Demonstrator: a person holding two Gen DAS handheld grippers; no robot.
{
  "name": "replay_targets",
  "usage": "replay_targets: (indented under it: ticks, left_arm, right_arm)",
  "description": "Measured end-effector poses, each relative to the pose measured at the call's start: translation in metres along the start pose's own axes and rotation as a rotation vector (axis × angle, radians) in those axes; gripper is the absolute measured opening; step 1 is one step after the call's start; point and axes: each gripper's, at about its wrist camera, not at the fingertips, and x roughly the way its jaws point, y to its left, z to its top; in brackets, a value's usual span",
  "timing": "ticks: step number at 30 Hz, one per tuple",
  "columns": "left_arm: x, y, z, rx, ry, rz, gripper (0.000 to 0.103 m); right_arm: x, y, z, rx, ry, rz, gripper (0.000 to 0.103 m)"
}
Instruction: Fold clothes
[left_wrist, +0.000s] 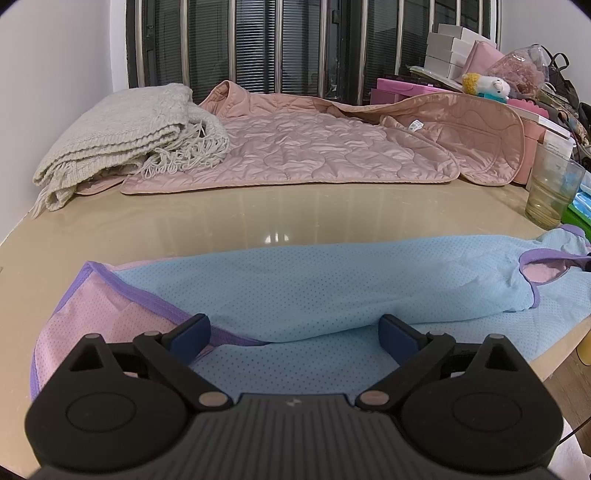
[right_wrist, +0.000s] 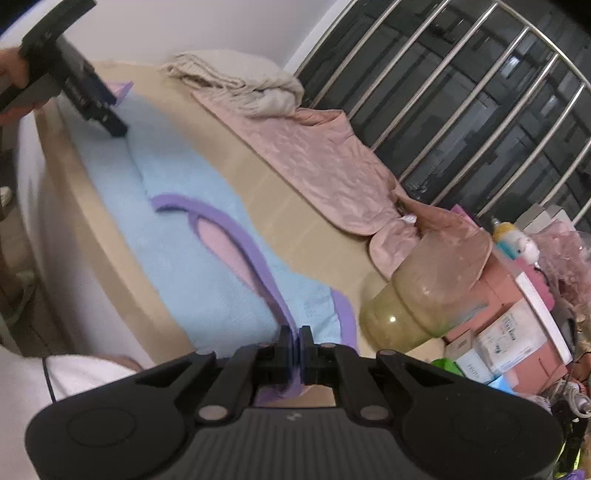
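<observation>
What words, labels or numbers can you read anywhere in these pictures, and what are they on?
No text reads clearly enough to quote.
White tag on the pink quilt: marks too small to read.
White box beside the cup: printed lines, blurred.
Pale blue box below it: faint lettering, unreadable.
Grippers: a small white logo mark on each body, no letters.

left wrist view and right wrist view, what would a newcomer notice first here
The light blue mesh garment with purple trim lies stretched along the near edge of the beige table. The right gripper is shut on its purple edge, while the left gripper sits open over its other end. Behind it, a pink quilted jacket lies spread out by the barred window, with a folded cream knit blanket at its left.
</observation>
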Motion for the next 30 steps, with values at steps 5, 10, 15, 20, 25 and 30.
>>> replay_targets:
  ticks: [5, 10, 15, 20, 25, 30]
  left_arm:
    - [-0.011, 0.016, 0.013, -0.094, -0.014, -0.076, 0.099]
    - [-0.02, 0.002, 0.039, -0.121, -0.074, -0.126, 0.099]
    - [0.01, -0.073, 0.043, 0.1, -0.061, -0.104, 0.098]
    - [0.029, -0.094, 0.03, 0.162, -0.009, -0.06, 0.098]
    - [0.032, -0.08, 0.026, 0.086, 0.002, -0.094, 0.099]
    - [0.028, -0.078, 0.025, 0.082, -0.005, -0.092, 0.099]
  right_arm:
    - [-0.002, -0.009, 0.0, 0.039, -0.004, 0.018, 0.023]
    - [-0.03, -0.03, 0.009, 0.179, -0.157, 0.133, 0.034]
    - [0.008, -0.035, 0.019, 0.318, -0.147, 0.086, 0.03]
    - [0.028, -0.024, 0.006, 0.347, -0.065, 0.034, 0.018]
    - [-0.006, -0.029, -0.019, 0.575, -0.179, -0.023, 0.031]
    - [-0.006, -0.02, -0.034, 0.851, -0.246, -0.17, 0.038]
